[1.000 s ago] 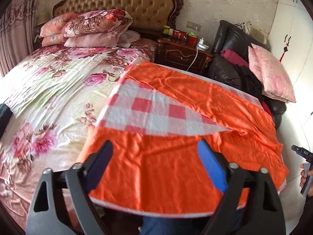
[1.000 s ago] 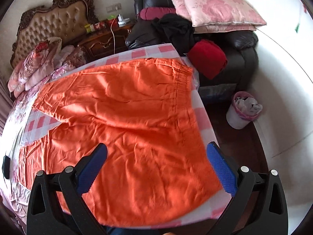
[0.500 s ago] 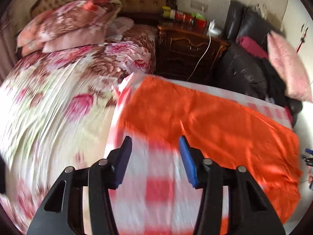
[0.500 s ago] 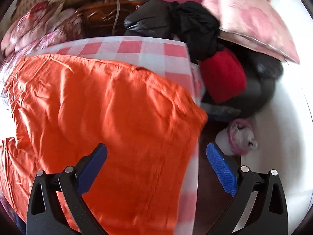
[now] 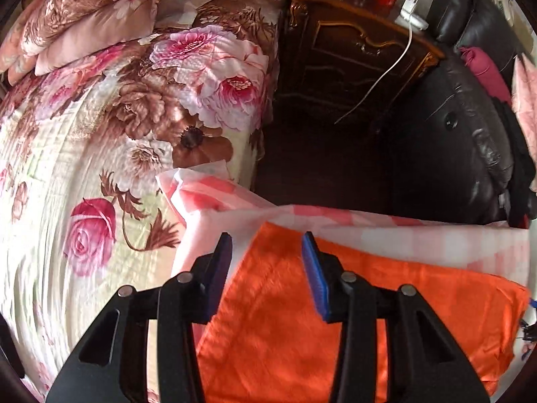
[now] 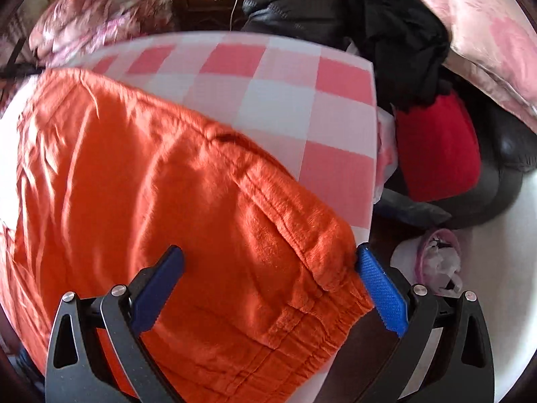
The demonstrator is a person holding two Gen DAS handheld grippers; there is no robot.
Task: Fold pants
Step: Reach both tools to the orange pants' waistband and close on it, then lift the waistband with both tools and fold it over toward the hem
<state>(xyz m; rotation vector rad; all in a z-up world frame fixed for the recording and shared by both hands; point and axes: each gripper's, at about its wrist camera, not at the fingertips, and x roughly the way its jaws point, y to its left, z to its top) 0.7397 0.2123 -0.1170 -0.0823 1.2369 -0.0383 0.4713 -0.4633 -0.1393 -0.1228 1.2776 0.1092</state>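
Orange pants [image 6: 141, 181] lie spread flat on a table under a pink-and-white checked cloth [image 6: 282, 100]. My left gripper [image 5: 266, 252] is open and hovers over the far corner of one pant leg [image 5: 285, 288], with the leg's end between its fingers. My right gripper [image 6: 268, 268] is wide open and straddles the elastic waistband corner [image 6: 335, 278] at the table's right edge. Neither gripper holds cloth.
A bed with a floral cover [image 5: 100, 134] lies to the left of the table. A dark wooden nightstand [image 5: 352, 57] and a black leather sofa [image 5: 470, 134] stand behind it. A red cushion [image 6: 436, 147], black clothes [image 6: 396, 33] and a small bin [image 6: 436, 258] are to the right.
Both grippers have moved forward and down over the pants. The left one has reached the far leg end and narrowed a little; the right one has reached the waistband corner.
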